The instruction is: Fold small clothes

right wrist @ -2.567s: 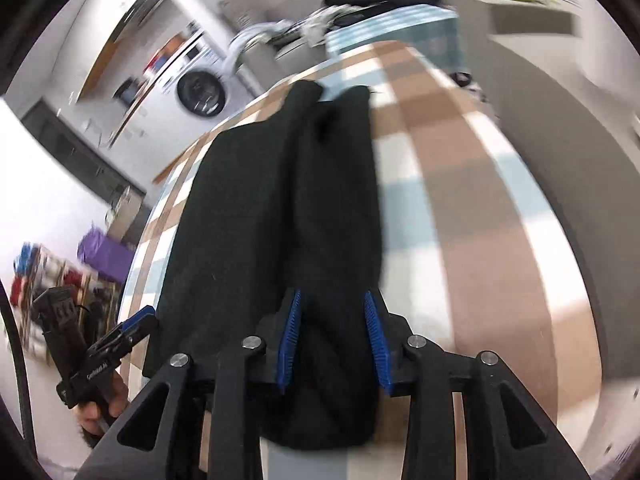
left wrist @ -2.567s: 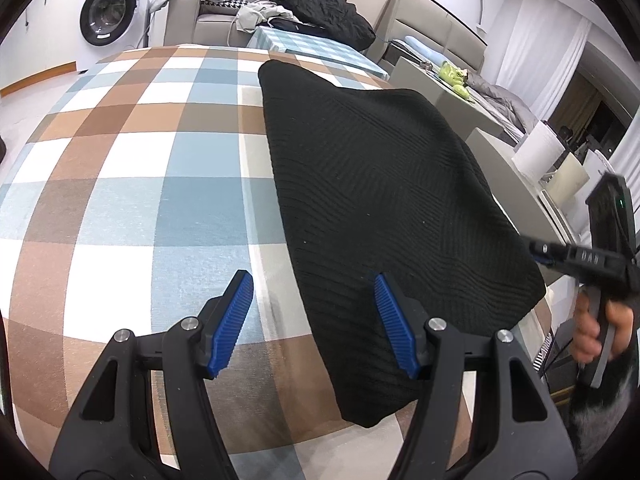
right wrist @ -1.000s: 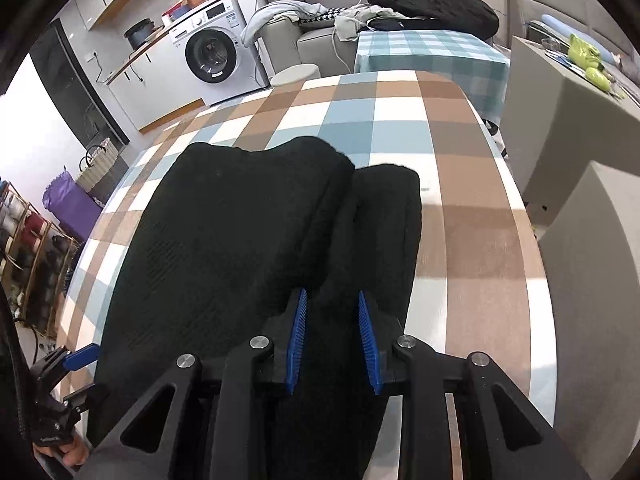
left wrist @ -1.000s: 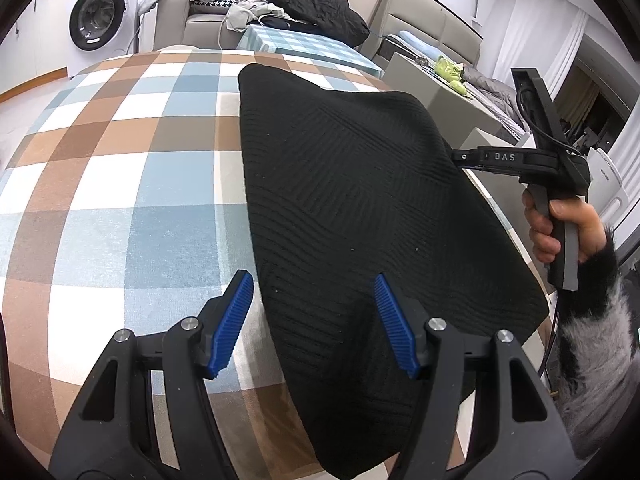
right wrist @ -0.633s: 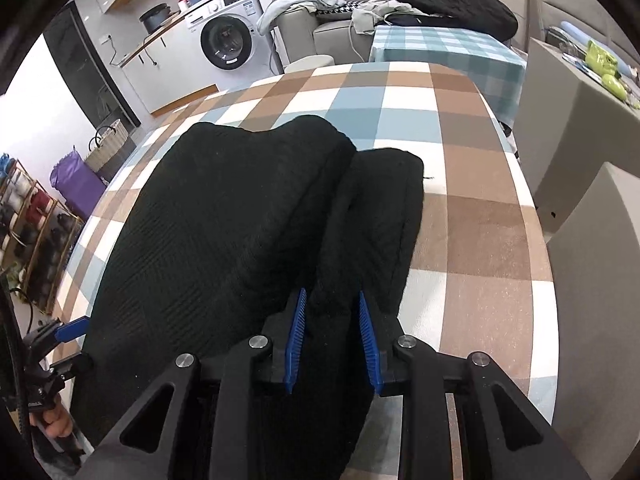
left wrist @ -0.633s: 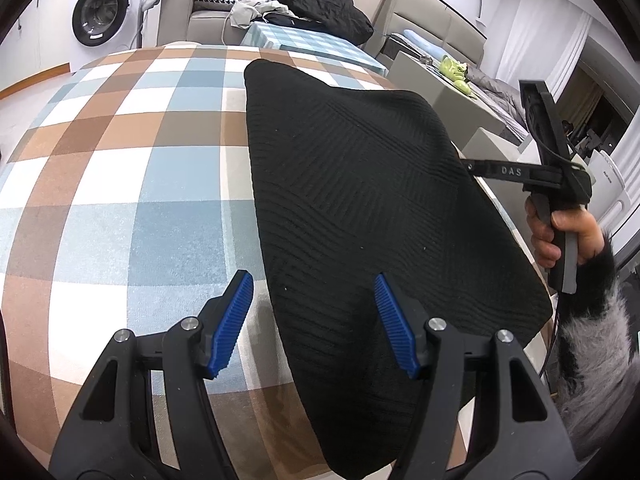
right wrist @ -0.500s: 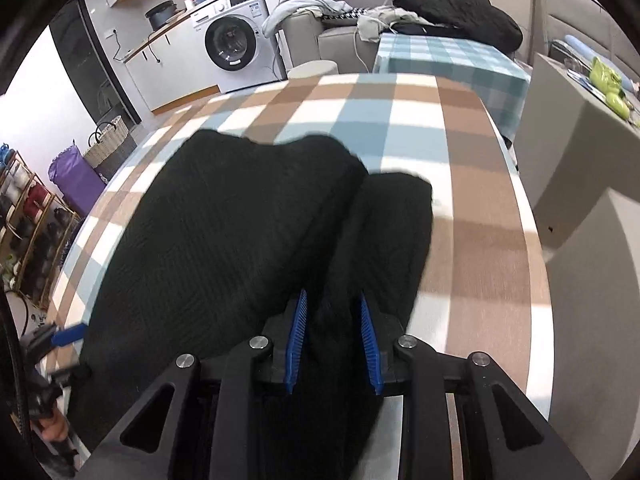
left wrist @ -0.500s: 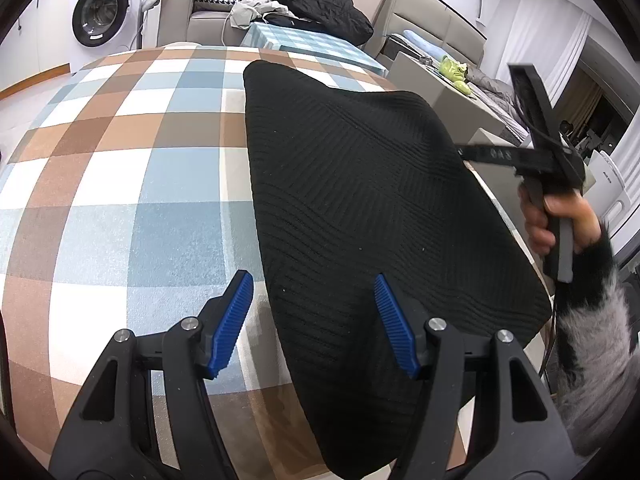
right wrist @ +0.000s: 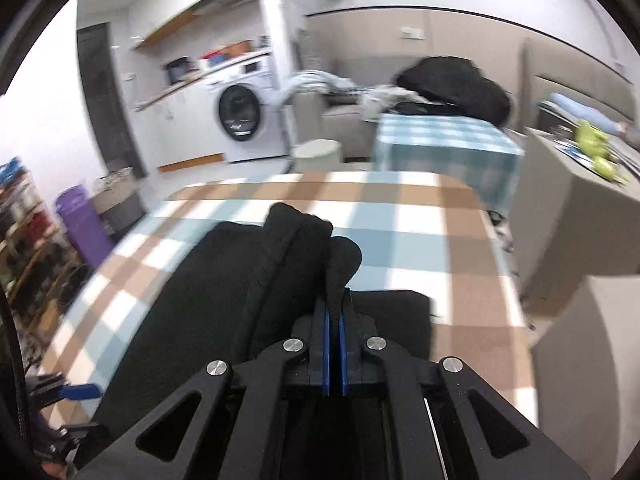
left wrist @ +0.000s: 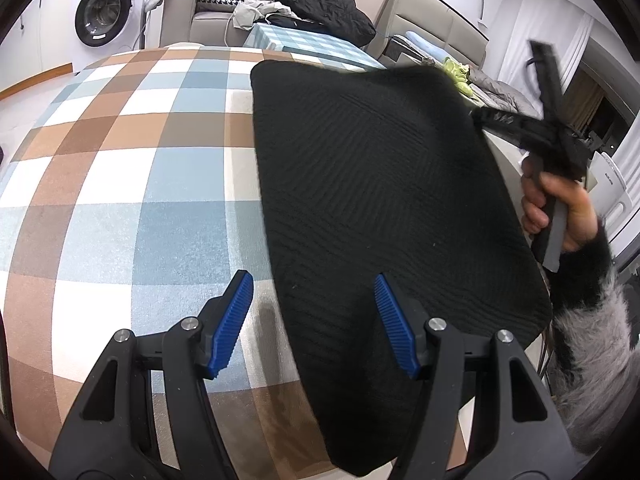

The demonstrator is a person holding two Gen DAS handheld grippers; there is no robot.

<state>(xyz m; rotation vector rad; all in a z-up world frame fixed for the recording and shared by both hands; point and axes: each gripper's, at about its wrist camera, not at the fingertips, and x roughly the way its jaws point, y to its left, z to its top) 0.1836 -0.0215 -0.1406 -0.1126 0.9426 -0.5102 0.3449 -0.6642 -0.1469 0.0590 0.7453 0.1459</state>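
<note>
A black knit garment (left wrist: 372, 184) lies on the table's checked cloth (left wrist: 120, 184). My left gripper (left wrist: 312, 320) hovers open over its near edge, left pad above the cloth, right pad above the knit, nothing pinched. In the right wrist view my right gripper (right wrist: 334, 312) is shut on a fold of the black garment (right wrist: 224, 292), which bunches up in front of the pads and rises off the table. From the left wrist view the right gripper (left wrist: 484, 116), held by a hand (left wrist: 560, 208) in a furry sleeve, lifts the garment's far right edge.
A washing machine (left wrist: 102, 20) and a sofa with a black jacket (left wrist: 320, 4) stand behind the table. A small table with a teal checked cloth (right wrist: 444, 140) is beyond its far end. Grey boxes (right wrist: 580, 232) flank the right side, shelves (right wrist: 24, 216) the left.
My right gripper closed fully on the garment's fold and rose, tilting upward and pulling the right edge off the table. The left gripper kept still and open.
</note>
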